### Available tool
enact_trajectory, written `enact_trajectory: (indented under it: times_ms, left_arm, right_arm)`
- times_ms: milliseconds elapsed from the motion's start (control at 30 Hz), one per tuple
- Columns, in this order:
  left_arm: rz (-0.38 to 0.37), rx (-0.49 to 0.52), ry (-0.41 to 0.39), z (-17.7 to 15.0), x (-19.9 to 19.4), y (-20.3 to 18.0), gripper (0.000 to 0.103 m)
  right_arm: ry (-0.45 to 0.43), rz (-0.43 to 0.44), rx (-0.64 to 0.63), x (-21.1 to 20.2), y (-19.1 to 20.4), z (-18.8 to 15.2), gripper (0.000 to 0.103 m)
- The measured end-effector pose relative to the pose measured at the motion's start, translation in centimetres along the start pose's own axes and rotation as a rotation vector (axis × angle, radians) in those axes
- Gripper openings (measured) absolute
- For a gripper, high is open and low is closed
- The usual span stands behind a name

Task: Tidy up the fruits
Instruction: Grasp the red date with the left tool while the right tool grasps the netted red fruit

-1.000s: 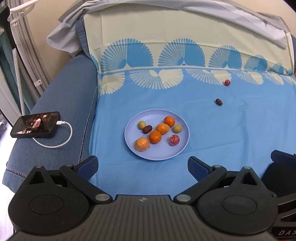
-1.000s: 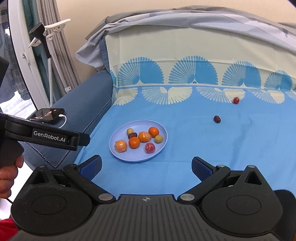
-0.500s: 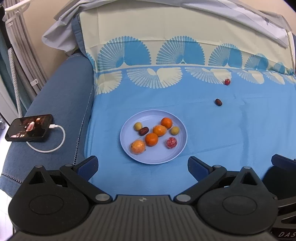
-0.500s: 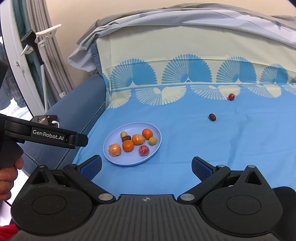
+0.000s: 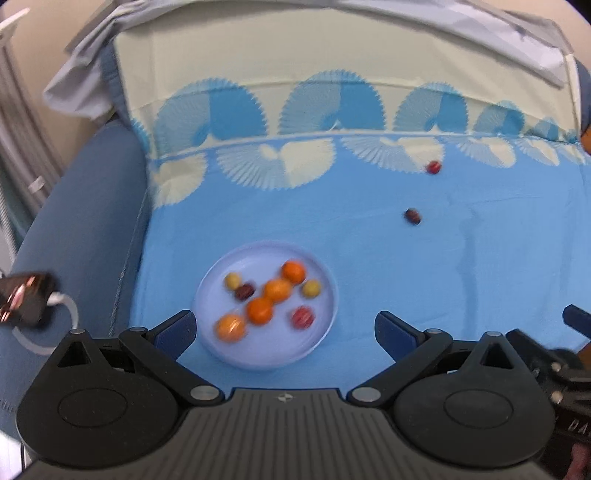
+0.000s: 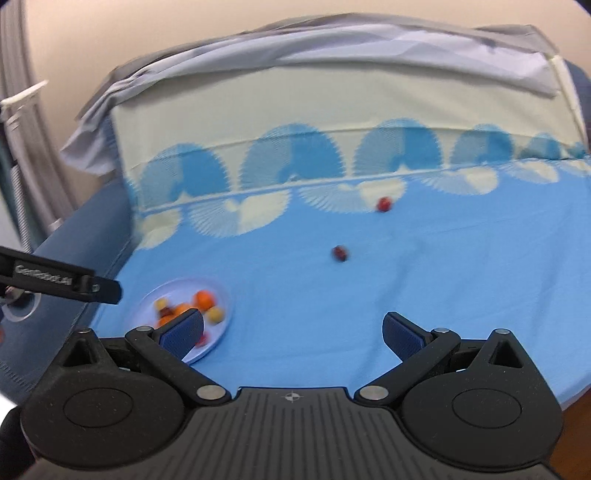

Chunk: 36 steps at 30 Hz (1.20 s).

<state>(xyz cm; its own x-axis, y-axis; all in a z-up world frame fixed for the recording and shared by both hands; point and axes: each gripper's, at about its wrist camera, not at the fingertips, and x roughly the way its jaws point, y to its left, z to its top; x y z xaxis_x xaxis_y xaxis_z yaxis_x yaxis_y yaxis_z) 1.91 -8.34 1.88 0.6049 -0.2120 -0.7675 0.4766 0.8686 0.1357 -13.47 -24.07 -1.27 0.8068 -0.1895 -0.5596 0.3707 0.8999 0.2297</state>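
A blue sofa [image 5: 85, 221] is carrying everything, and a light blue sheet [image 5: 480, 266] with pale fan shapes is lying spread over its seat and running up the backrest. A grey cloth [image 5: 406, 14] is draping along the top of the backrest. A lilac plate [image 5: 317, 332] is sitting on the sheet near the front left, with fruit in it. Two small fruits are lying loose on the sheet, well apart from the plate: a dark one [image 5: 412, 216] mid-seat and a red one [image 5: 433, 167] nearer the backrest. On the bare left arm a phone [image 5: 22, 301] is lying with a white cable [image 5: 70, 314] plugged in.
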Motion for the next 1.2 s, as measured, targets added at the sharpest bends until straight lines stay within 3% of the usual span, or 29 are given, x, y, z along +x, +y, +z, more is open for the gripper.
enact_trajectory:
  times_ms: [300,400,500,700,800,933,1100,1133,1167,1200]
  left_arm:
    - [-0.111,0.126,-0.049,5.1,6.8,-8.2,0.103]
    - [-0.127,0.216,-0.045,5.8,10.8,-11.2,0.103]
    - [-0.184,0.245,-0.01,6.7,15.4,-13.0,0.103]
    - [-0.214,0.298,0.035,9.1,25.3,-16.1,0.103]
    - [-0.228,0.32,0.039,10.5,28.6,-17.4,0.103]
    - [-0.267,0.319,0.038,11.5,31.6,-18.2,0.103]
    - [-0.237,0.313,0.068,11.8,34.1,-18.7,0.103]
    - [-0.245,0.307,0.056,11.7,33.9,-18.6,0.098]
    - [-0.263,0.308,0.048,11.6,33.7,-18.6,0.092]
    - [-0.309,0.31,0.045,11.5,33.4,-18.4,0.072]
  right_arm:
    - [-0.055,-0.199,0.02,6.0,-10.3,5.0,0.102]
    - [-0.03,-0.218,0.001,9.8,-12.9,6.6,0.102]
    - [0.001,-0.176,-0.002,14.6,-14.9,7.8,0.102]
    - [0.081,-0.145,-0.081,27.0,-16.4,10.4,0.102]
    - [0.079,-0.138,-0.08,32.7,-16.7,11.6,0.102]
    - [0.078,-0.115,-0.043,38.5,-16.7,12.2,0.102]
    - [0.083,-0.152,-0.074,42.6,-16.3,12.0,0.102]
    - [0.062,-0.164,-0.102,43.0,-16.0,11.9,0.102]
    - [0.049,-0.157,-0.125,43.1,-16.0,11.8,0.098]
    - [0.023,-0.15,-0.136,42.7,-15.9,11.6,0.07]
